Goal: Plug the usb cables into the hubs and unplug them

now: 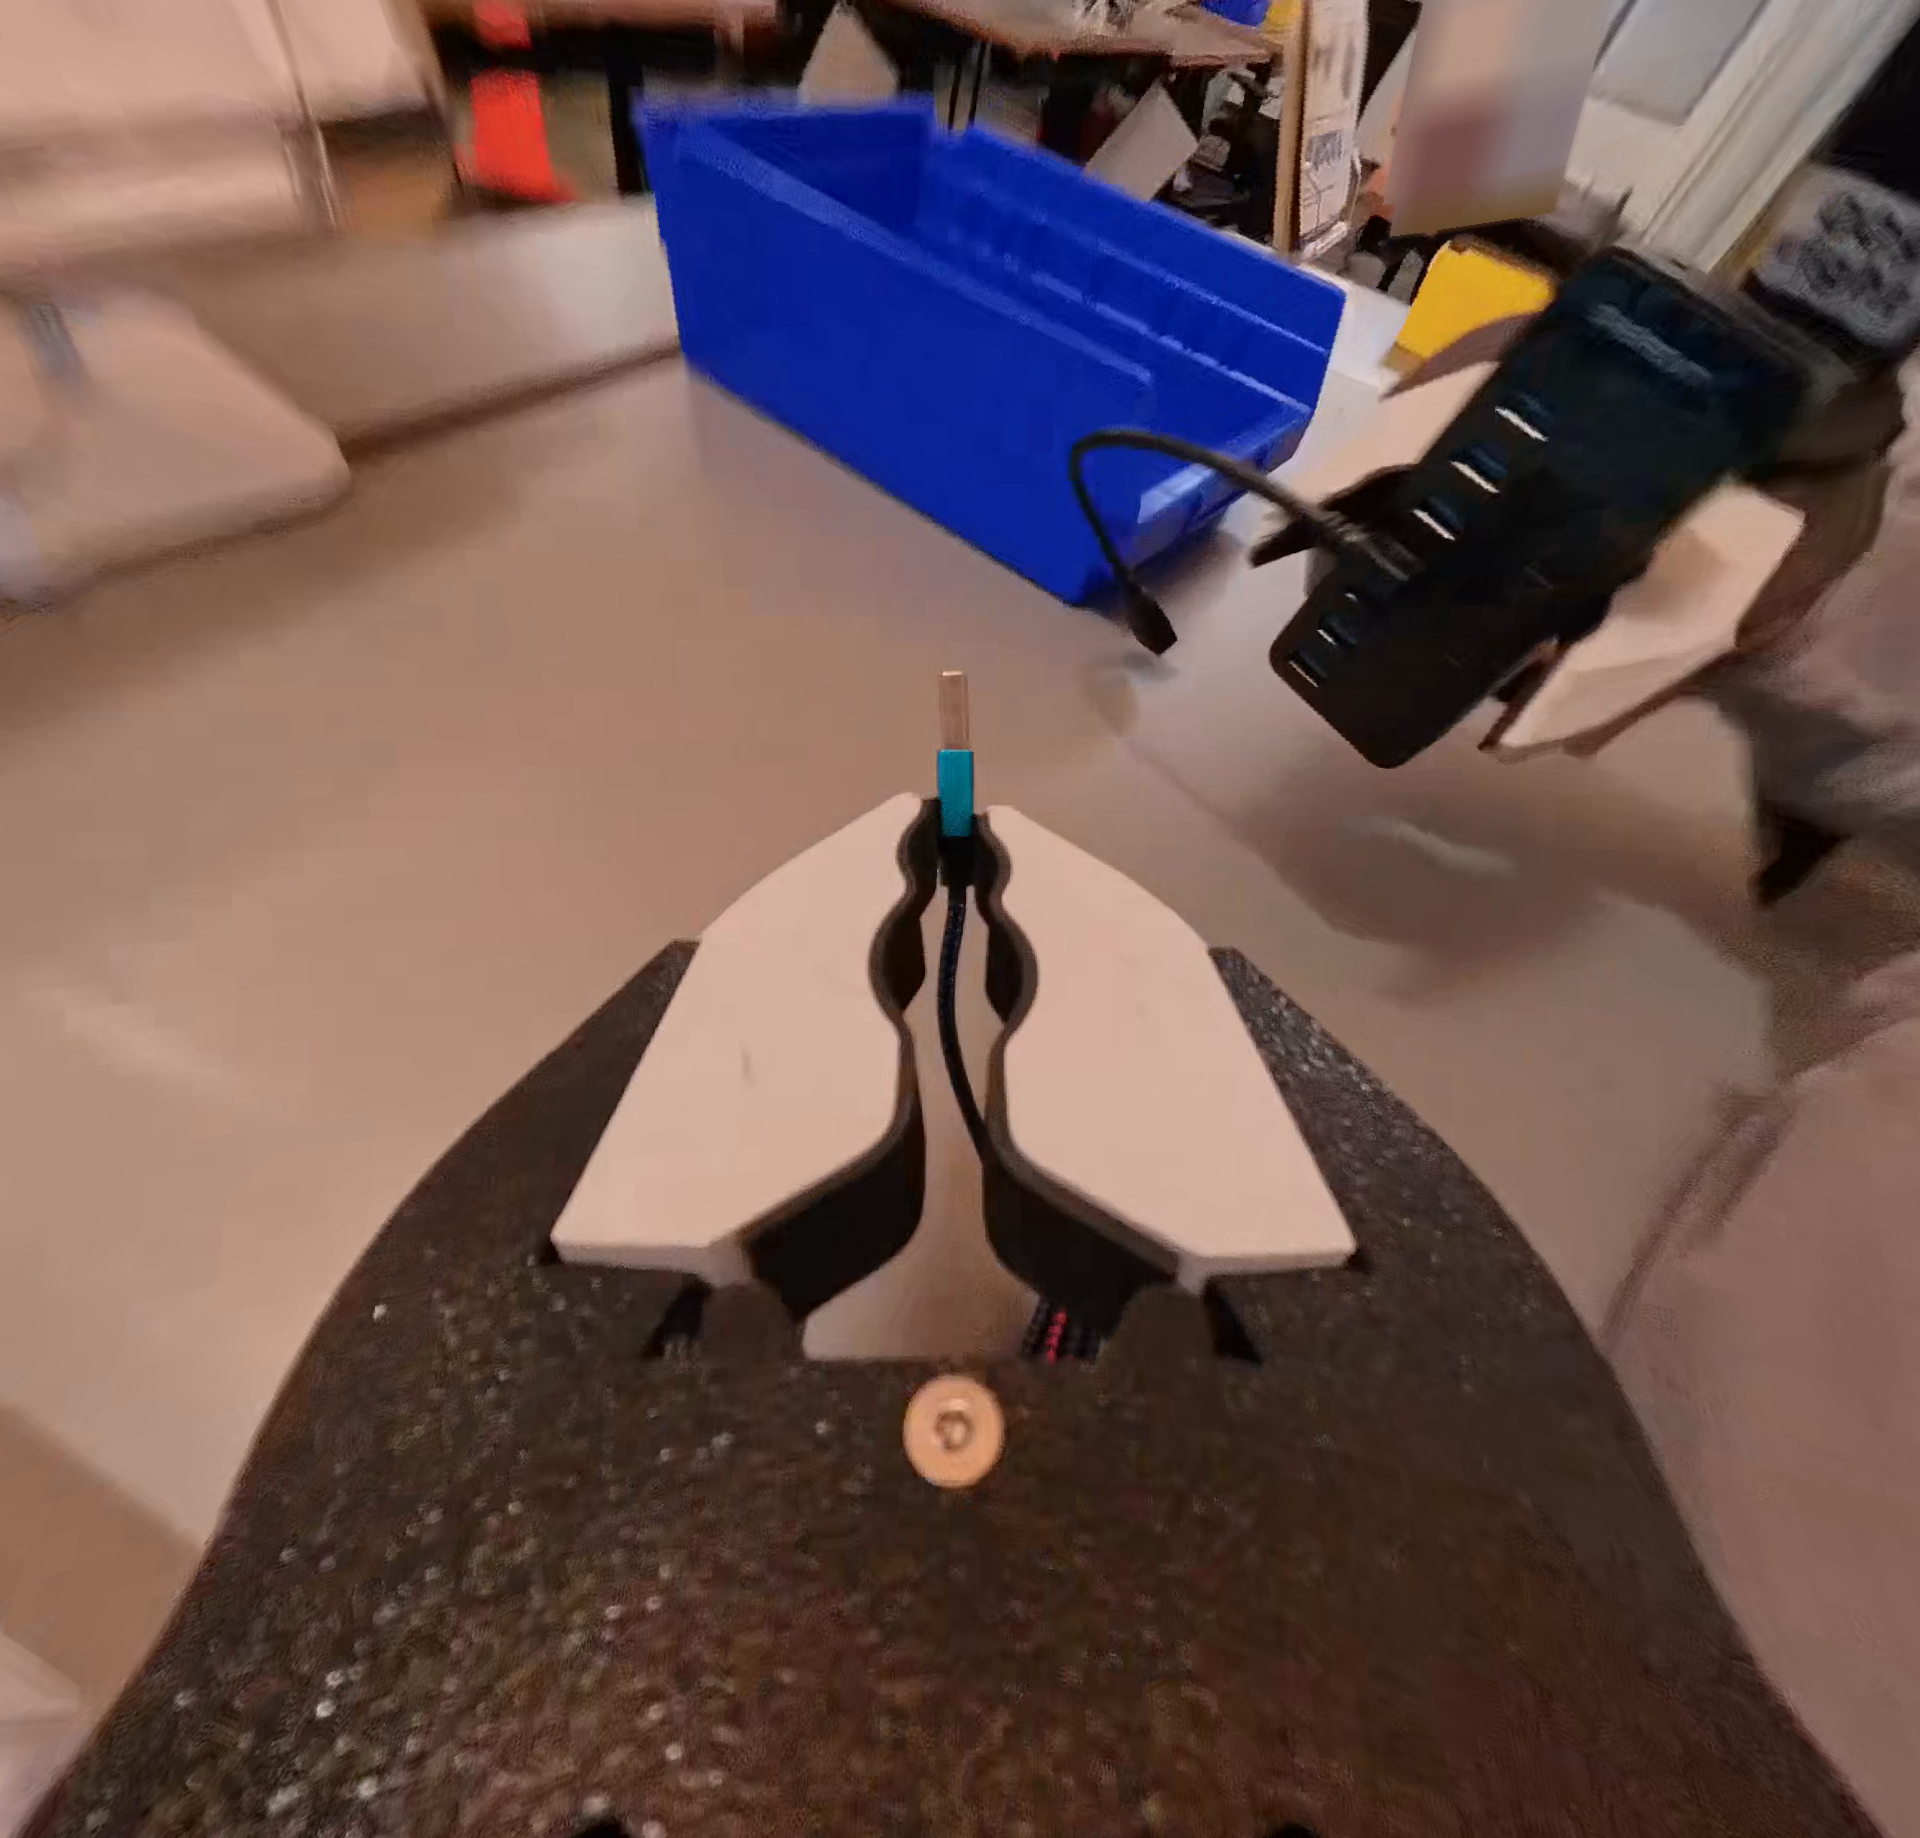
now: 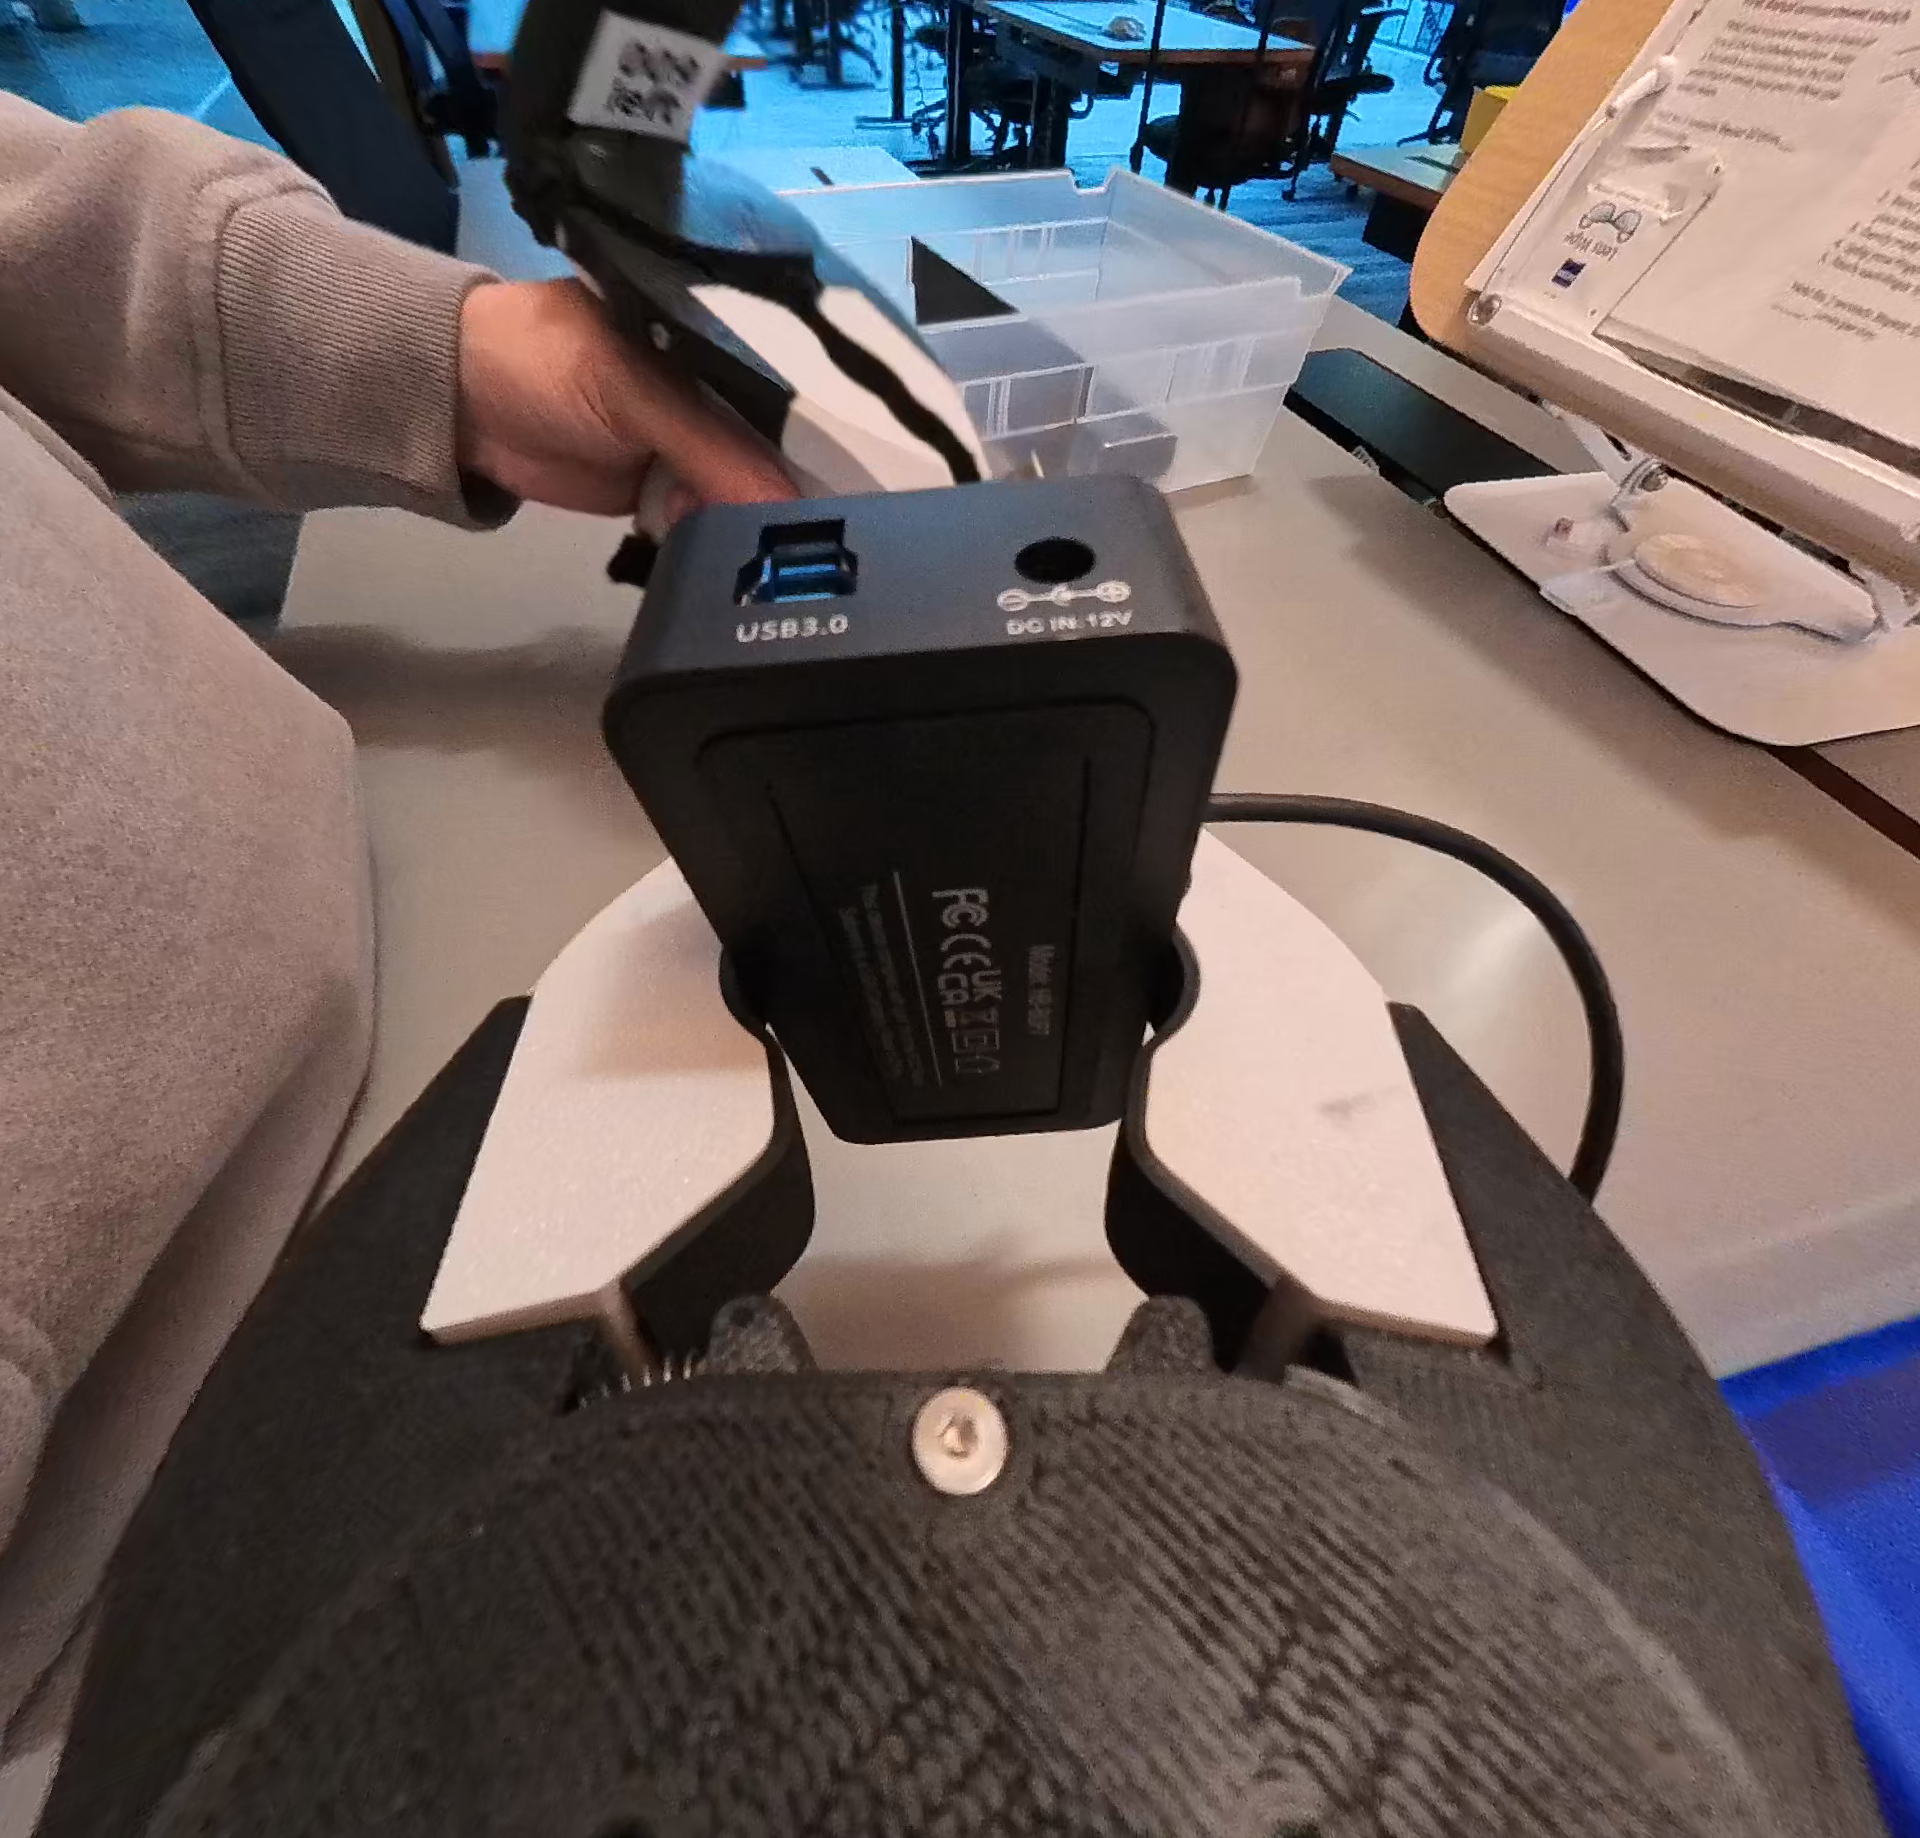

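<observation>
The left gripper (image 1: 956, 817) is closed to a narrow slit, its white fingers (image 1: 800, 1019) clamping the teal-sleeved USB plug (image 1: 954, 749). The plug's metal tip projects straight ahead of the fingertips, above the table (image 1: 520, 749). The plug's dark braided cable (image 1: 961, 1019) runs back between the fingers toward the gripper body.

Ahead of this gripper and slightly to the right stands a blue bin (image 1: 935, 334) on the table. Farther right, and apart from the plug, the black USB hub (image 1: 1507, 541) is held tilted in the air, its row of ports facing the left gripper. A short black cable (image 1: 1112, 500) is plugged into the hub's side, its free end hanging just above the table.

In the right wrist view, a hand (image 2: 582, 406) in a grey sleeve (image 2: 208, 334) holds the left gripper beyond the hub, to the left. The right gripper (image 2: 956, 988) is open only as wide as the hub (image 2: 925, 812), gripping its two long sides with the labelled underside facing the camera and an end with two sockets pointing away. Ahead sits a clear plastic tray (image 2: 1122, 292). To the right, a white document stand (image 2: 1714, 334) rests on the table.
</observation>
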Demonstrator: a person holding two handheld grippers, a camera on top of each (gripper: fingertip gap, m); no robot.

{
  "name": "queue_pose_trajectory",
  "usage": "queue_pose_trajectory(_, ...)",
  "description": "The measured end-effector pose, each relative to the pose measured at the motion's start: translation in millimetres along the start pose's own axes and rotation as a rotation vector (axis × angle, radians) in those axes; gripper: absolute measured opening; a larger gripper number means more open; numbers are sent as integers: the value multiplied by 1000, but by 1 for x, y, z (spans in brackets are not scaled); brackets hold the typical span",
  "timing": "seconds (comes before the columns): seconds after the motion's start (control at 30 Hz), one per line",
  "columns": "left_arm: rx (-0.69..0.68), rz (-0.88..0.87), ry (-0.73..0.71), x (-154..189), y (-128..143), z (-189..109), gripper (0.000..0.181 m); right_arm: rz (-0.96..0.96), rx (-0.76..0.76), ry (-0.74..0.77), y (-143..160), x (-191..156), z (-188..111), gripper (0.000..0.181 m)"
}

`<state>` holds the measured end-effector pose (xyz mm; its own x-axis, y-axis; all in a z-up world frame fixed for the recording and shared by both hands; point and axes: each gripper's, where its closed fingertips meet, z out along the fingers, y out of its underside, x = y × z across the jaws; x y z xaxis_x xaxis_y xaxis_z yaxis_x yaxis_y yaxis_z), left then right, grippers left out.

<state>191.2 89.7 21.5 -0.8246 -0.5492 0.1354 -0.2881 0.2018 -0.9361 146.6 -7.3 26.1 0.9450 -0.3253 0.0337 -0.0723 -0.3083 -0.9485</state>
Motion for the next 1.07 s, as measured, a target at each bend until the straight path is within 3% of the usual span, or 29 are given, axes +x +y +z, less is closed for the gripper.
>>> queue_pose_trajectory(0.03,16,129,-42,2,-9,-4,5,5,-3,-7,-1,-1,1,71)
queue_pose_trajectory(0.2,-1,587,-162,19,-31,-9,5,45,-6,-41,-13,-7,10,71)
queue_pose_trajectory(0.33,2,595,-141,28,-30,-4,5,11,-11,-62,-20,-12,15,71)
queue_pose_trajectory(0.4,-57,683,-217,22,-28,-3,5,20,-8,-79,-20,-14,16,71)
queue_pose_trajectory(0.5,-160,991,-324,27,-31,1,5,113,6,-103,-18,-16,19,71)
queue_pose_trajectory(0.6,-281,1228,-337,40,-29,11,5,174,56,-129,-21,-19,21,71)
queue_pose_trajectory(0.83,-380,1426,-385,53,-45,18,5,243,127,-158,-28,-21,21,71)
queue_pose_trajectory(1.07,-450,1558,-362,63,-41,24,5,278,161,-194,-33,-26,25,71)
